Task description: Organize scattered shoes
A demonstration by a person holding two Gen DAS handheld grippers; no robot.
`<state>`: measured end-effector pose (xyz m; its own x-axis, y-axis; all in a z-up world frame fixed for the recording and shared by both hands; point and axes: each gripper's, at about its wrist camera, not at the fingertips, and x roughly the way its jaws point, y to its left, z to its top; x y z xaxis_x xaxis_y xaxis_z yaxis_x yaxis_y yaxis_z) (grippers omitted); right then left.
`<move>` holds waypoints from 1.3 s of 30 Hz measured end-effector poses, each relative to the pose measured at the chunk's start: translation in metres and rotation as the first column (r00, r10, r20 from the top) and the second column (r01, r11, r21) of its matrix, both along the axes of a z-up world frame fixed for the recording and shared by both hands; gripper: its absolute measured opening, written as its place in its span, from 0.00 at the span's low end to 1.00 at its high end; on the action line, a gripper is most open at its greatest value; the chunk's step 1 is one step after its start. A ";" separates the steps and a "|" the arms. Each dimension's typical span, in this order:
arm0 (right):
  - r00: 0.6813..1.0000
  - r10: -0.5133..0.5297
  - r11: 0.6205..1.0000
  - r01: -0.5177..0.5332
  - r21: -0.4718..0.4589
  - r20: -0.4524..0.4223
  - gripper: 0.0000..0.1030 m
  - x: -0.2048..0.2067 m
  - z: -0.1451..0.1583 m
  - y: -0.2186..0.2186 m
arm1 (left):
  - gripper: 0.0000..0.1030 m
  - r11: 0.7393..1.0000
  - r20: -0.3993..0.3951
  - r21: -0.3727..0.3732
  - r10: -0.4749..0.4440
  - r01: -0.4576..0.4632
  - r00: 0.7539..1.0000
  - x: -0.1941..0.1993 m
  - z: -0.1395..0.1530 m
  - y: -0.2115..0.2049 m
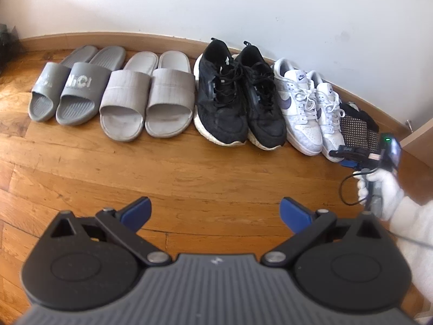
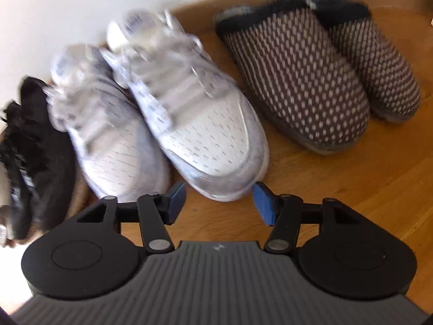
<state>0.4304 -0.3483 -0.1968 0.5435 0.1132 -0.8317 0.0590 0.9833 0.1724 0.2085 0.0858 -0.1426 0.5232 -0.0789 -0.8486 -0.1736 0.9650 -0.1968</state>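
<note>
**Shoes lined up along a wall**

Dark grey rubber slides (image 1: 63, 92), pale grey slides (image 1: 147, 100), black lace-up trainers (image 1: 238, 100), white leather sneakers (image 1: 308, 108) and dotted brown slippers (image 2: 319, 75) stand in pairs on the wooden floor (image 1: 135, 168). The left gripper (image 1: 215, 211) has its fingers spread, well short of the row. The right gripper (image 2: 219, 203), fingers also spread and holding nothing, sits just before a white sneaker's toe.

Broad bare wooden floor (image 1: 189, 178) in front of the shoe row, pairs packed side by side against the wall (image 1: 216, 5), small floor gap between white sneakers (image 2: 189, 124) and patterned slippers (image 2: 297, 86)
</note>
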 end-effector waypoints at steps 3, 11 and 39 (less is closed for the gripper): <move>1.000 0.023 0.998 -0.022 -0.054 0.020 0.77 -0.021 0.039 0.020 | 0.99 1.000 0.027 0.030 -0.002 0.002 1.000 -0.014 0.025 -0.005; 0.993 0.074 0.997 -0.077 0.027 0.092 0.81 -0.111 0.197 0.076 | 0.99 0.994 0.099 0.110 -0.013 0.002 0.995 -0.053 0.093 -0.018; 0.906 0.182 0.976 -0.117 -0.185 0.383 0.99 -0.453 0.405 0.135 | 1.00 0.967 0.349 0.211 0.061 -0.142 0.935 -0.257 0.242 -0.044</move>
<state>-0.0222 -0.2136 0.2083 0.8180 0.1071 -0.5652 -0.1323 0.9912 -0.0037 -0.0483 0.0419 0.0993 0.7760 0.1654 -0.6086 -0.2356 0.9712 -0.0365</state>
